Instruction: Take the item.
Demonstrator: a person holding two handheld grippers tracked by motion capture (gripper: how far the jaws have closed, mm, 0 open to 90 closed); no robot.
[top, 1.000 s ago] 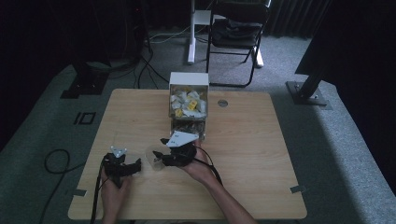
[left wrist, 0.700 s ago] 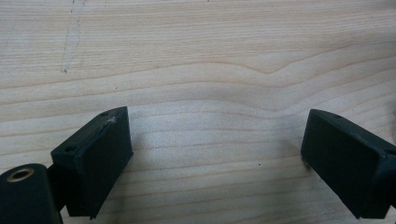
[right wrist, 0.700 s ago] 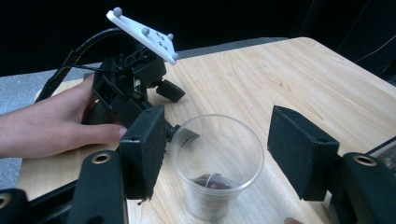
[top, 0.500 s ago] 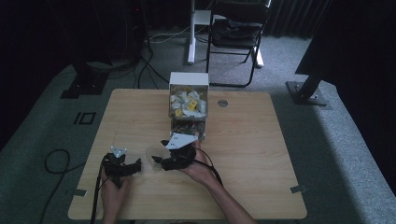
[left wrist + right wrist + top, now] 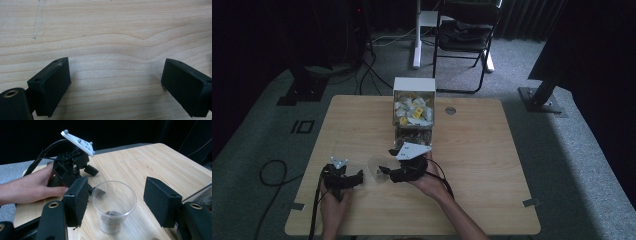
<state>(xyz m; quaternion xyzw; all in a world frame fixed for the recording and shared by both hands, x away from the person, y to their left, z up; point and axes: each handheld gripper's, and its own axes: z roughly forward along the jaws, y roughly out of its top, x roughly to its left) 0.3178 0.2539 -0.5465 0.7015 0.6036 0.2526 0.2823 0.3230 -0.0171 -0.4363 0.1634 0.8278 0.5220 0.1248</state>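
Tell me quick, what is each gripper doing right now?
Left gripper: open, holding nothing, over bare table.
Right gripper: open, jaws just opened, either side of a clear plastic cup with a tea bag inside, not gripping.

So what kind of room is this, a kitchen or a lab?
More likely a lab or recording studio than a kitchen: dark curtains hang around a single wooden table on grey carpet, with metal stand bases and loose cables on the floor.
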